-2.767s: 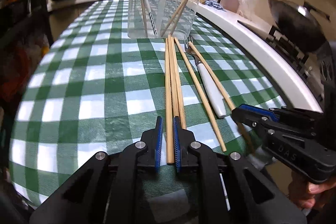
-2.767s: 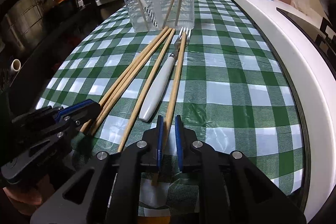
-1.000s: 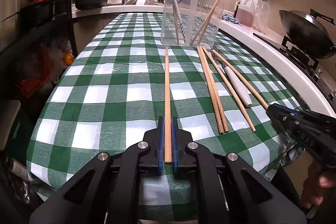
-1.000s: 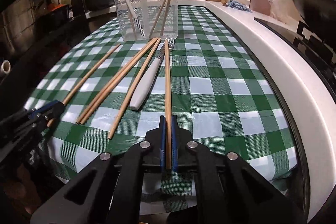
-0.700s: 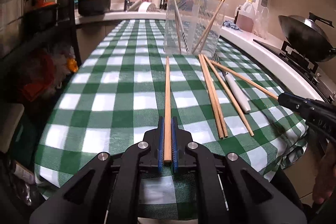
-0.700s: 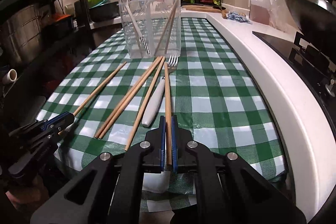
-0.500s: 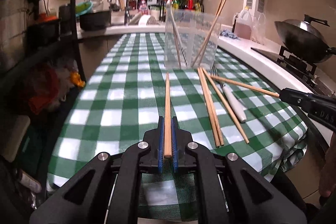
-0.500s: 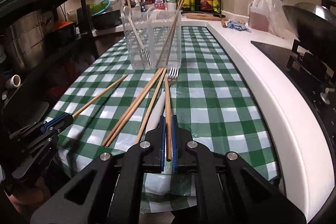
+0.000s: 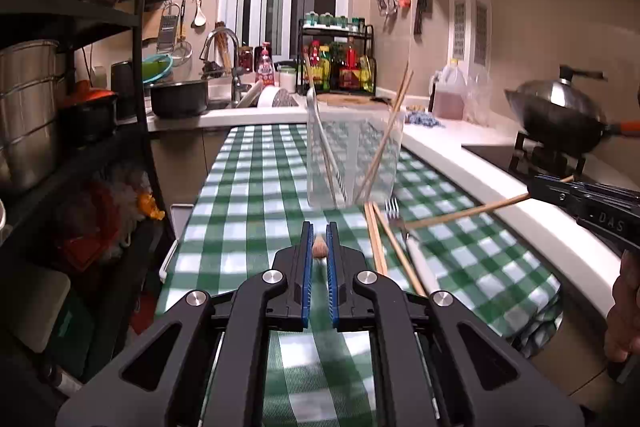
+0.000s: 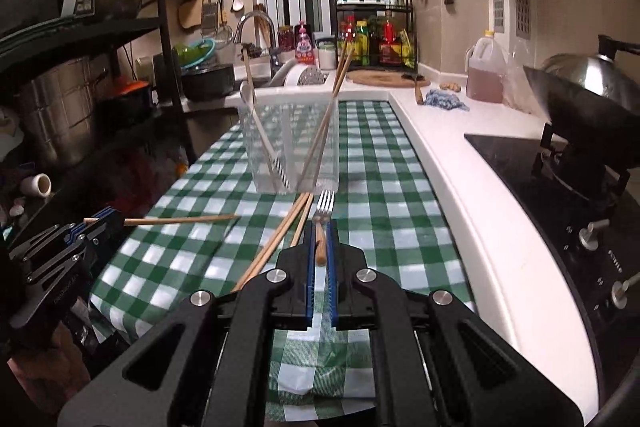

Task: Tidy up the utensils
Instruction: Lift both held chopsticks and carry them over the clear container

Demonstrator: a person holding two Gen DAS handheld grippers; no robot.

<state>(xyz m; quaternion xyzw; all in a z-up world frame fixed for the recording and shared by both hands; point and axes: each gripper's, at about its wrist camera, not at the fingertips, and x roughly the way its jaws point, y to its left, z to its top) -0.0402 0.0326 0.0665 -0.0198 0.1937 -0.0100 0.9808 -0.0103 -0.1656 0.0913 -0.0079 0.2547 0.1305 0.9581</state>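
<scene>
Each claw, left (image 9: 319, 239) and right (image 10: 319, 239), clamped on one chopstick (image 10: 320, 247) between its fingers.

You've got a green-and-white checked cloth (image 9: 256, 187) over the worktop (image 10: 452, 163). On your right a wok (image 9: 560, 115) sits on the hob (image 10: 560, 187), w/ a jug of brown liquid (image 10: 485, 71) and a blue rag (image 10: 444, 99) by the wall. At the back: faucet (image 10: 256, 23), black pot (image 9: 180, 99), spice rack w/ bottles (image 10: 376, 35). On your left, a black shelf unit (image 9: 80, 131) w/ steel pots (image 9: 26, 107).
</scene>
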